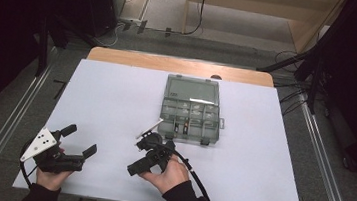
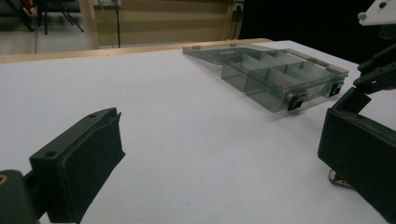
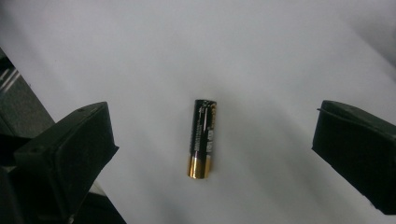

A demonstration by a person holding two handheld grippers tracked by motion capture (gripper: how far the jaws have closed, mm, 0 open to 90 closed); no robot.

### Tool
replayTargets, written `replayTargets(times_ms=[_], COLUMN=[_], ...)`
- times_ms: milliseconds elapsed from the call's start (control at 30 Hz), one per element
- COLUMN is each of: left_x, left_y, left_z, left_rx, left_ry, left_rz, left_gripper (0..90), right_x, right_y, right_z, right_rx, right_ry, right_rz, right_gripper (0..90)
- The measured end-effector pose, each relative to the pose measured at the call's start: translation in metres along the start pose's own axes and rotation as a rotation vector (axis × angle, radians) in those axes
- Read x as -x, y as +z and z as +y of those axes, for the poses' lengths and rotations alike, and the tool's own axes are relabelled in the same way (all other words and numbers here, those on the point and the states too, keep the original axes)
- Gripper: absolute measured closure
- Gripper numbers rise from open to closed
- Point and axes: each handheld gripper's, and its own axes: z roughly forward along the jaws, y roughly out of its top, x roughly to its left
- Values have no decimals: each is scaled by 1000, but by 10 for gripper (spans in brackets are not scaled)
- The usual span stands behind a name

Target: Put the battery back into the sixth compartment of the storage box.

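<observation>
Looking along my right gripper (image 3: 212, 140), I have its jaws spread wide and pointed down at the table (image 3: 261, 51), with a small battery (image 3: 202, 138) lying flat midway between them, touching neither. It is black with a gold band at its near end, and its length runs roughly from 6 to 12 o'clock in the right gripper view.

I judge it light, rigid and smooth, so it could roll sideways or squirt out of a careless pinch. The place to take it is across the black middle of the barrel, pads square on the round sides and the ends left free.

At about 8 o'clock on the table in the high view, my left gripper (image 1: 82, 140) rests low, jaws also wide and holding nothing. My right gripper (image 1: 147, 153) sits near 6 o'clock.

Farther out, toward 12 o'clock, a clear grey compartment box (image 1: 190, 114) lies open, its lid folded back flat on the far side. Some compartments hold small items that I cannot make out. It looks a likely place for the battery to go.
</observation>
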Motion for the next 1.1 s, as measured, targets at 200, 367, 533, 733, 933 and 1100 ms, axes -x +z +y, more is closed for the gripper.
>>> replayTargets(times_ms=[200, 367, 533, 733, 933, 1100], left_x=[0, 0, 0, 0, 0, 0], left_y=[0, 0, 0, 0, 0, 0], left_z=[0, 0, 0, 0, 0, 0], left_rx=[1, 2, 0, 3, 2, 7], left_ry=[0, 0, 2, -3, -2, -4], left_rz=[0, 0, -1, -3, -3, -4], left_gripper=[0, 0, 0, 0, 0, 0], right_x=[-11, -18, -22, -26, -24, -22], right_y=[10, 18, 24, 27, 25, 23], right_z=[0, -1, -1, -2, -2, -1], right_rx=[-58, -103, -124, -132, -129, -155], right_ry=[-21, -62, -86, -114, -78, -61], right_rz=[-42, -106, -117, -160, -170, -150], right_gripper=[53, 136, 206, 437, 590, 743])
